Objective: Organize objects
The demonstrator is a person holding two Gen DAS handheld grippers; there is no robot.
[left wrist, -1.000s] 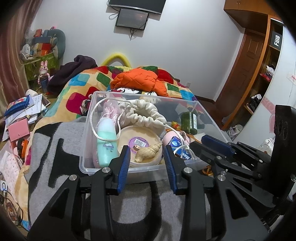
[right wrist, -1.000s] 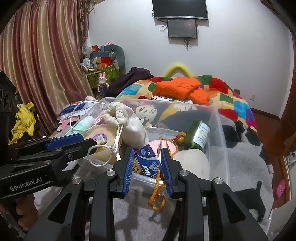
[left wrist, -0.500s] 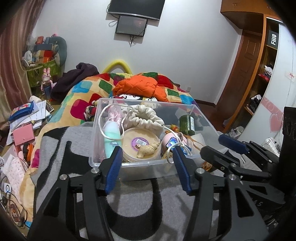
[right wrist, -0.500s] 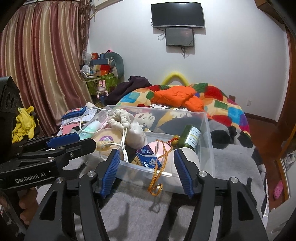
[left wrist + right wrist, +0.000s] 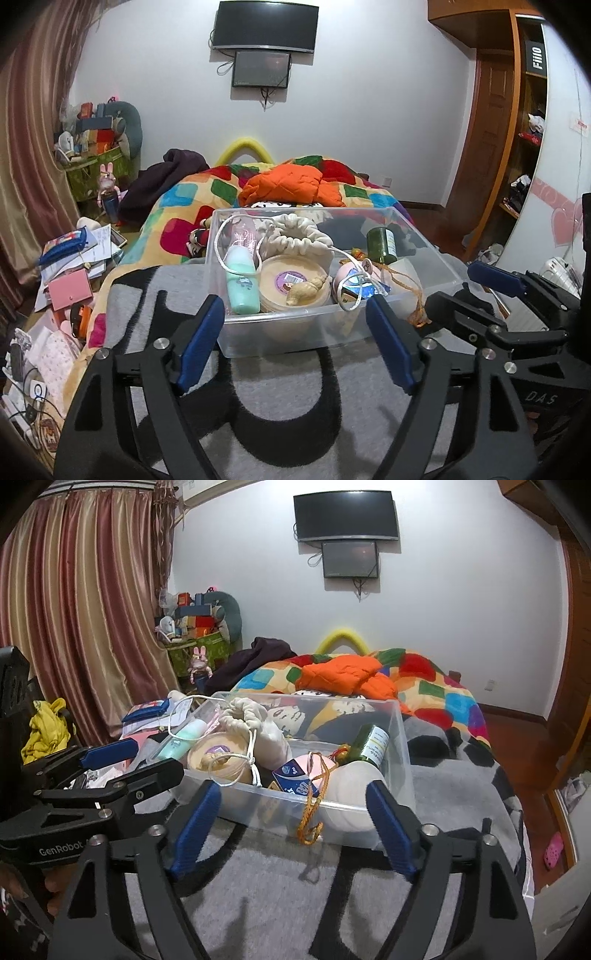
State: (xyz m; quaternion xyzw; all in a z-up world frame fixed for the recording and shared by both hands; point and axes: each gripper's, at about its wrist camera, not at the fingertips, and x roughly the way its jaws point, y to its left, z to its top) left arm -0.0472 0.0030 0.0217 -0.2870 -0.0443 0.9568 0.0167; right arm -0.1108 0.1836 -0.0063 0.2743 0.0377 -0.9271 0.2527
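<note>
A clear plastic bin (image 5: 295,334) (image 5: 402,738) sits on a grey and black blanket (image 5: 295,391). It holds a mint bottle (image 5: 242,284), a round tan tub (image 5: 291,284) with a seashell (image 5: 306,290) on it, a cream drawstring pouch (image 5: 299,236), a dark green jar (image 5: 380,240) (image 5: 371,744), a blue packet (image 5: 293,777) and an orange cord (image 5: 314,812) that hangs over the near wall. My left gripper (image 5: 295,339) is open and empty, just short of the bin. My right gripper (image 5: 291,823) is open and empty, also short of it.
A patchwork quilt (image 5: 184,206) with an orange jacket (image 5: 291,184) lies behind the bin. Papers, a pink case (image 5: 70,293) and clutter lie on the floor at the left. A curtain (image 5: 85,609) hangs at the left, a wooden wardrobe (image 5: 498,129) stands at the right.
Both grippers opened wide and drew back from the bin. The right gripper let go of the blue packet, which now lies in the bin.
</note>
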